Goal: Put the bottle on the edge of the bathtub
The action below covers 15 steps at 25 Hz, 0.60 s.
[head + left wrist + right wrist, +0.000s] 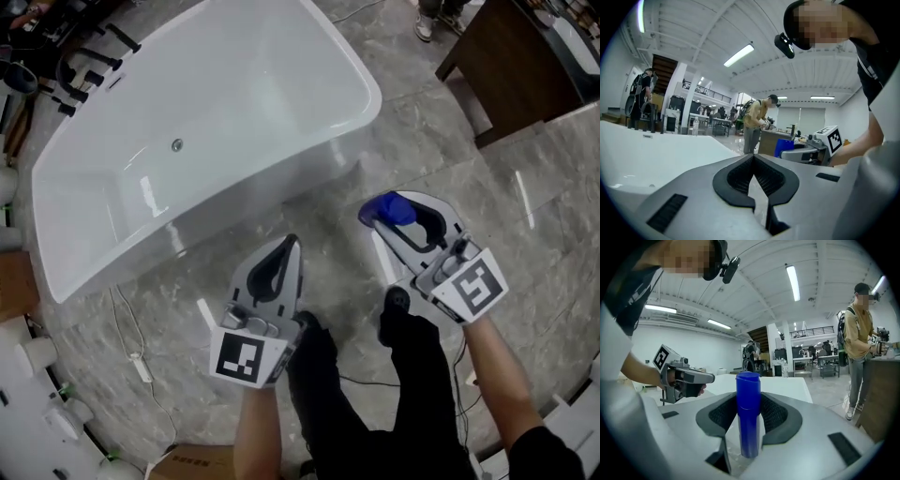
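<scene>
A white freestanding bathtub (369,91) fills the upper left of the head view, its near rim just beyond both grippers. My right gripper (380,216) is shut on an upright blue bottle (394,208), held over the grey floor to the right of the tub's near corner. In the right gripper view the bottle (748,418) stands between the dark pads (774,414), with the tub (785,384) behind it. My left gripper (292,244) is shut and empty, its tips touching, close to the tub's side. The left gripper view shows its jaws (753,159) meeting, beside the tub rim (656,150).
A dark wooden cabinet (525,56) stands at the upper right. Black tap fittings (89,61) lie past the tub's far end. A cable (131,342) and a cardboard box (192,464) sit on the marble floor. A person in a yellow shirt (859,341) stands by a counter.
</scene>
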Available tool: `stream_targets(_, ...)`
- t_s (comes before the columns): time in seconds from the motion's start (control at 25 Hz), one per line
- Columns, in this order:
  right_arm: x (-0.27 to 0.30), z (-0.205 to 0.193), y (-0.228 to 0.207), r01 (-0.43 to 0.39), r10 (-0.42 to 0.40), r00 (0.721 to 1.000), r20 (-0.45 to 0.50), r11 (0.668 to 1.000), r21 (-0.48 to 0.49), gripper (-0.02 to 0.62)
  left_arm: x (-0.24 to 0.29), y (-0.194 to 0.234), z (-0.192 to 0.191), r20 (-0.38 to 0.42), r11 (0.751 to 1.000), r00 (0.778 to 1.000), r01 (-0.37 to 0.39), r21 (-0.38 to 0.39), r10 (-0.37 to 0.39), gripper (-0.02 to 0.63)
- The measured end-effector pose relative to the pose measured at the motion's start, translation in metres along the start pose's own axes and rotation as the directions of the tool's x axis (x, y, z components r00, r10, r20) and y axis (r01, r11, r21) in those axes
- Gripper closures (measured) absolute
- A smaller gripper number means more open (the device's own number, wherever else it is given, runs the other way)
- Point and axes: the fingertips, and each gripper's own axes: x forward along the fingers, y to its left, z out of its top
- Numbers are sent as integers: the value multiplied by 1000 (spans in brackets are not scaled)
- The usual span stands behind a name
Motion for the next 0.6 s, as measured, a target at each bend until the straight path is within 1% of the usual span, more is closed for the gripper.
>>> stream_targets(0.08, 15, -42, -7, -12, 13, 1000, 19, 1000, -12, 443, 15, 12, -43, 1, 1000, 1000, 19, 5, -19, 595)
stream_targets(0.28, 48, -151, -24, -25, 25, 1000, 2, 999, -24, 445, 50, 46, -144, -13, 998, 999, 52, 25, -52, 595)
stream_targets(0.44, 73, -232, -35, -27, 28, 1000, 11, 998, -60, 444, 81, 77, -223, -22, 993, 998, 59, 98, -57, 595)
stream_targets(0.6, 92, -303, -40, -35, 37, 999, 26, 997, -69, 444, 99, 99, -291, -2, 993, 998, 66, 95, -66, 595)
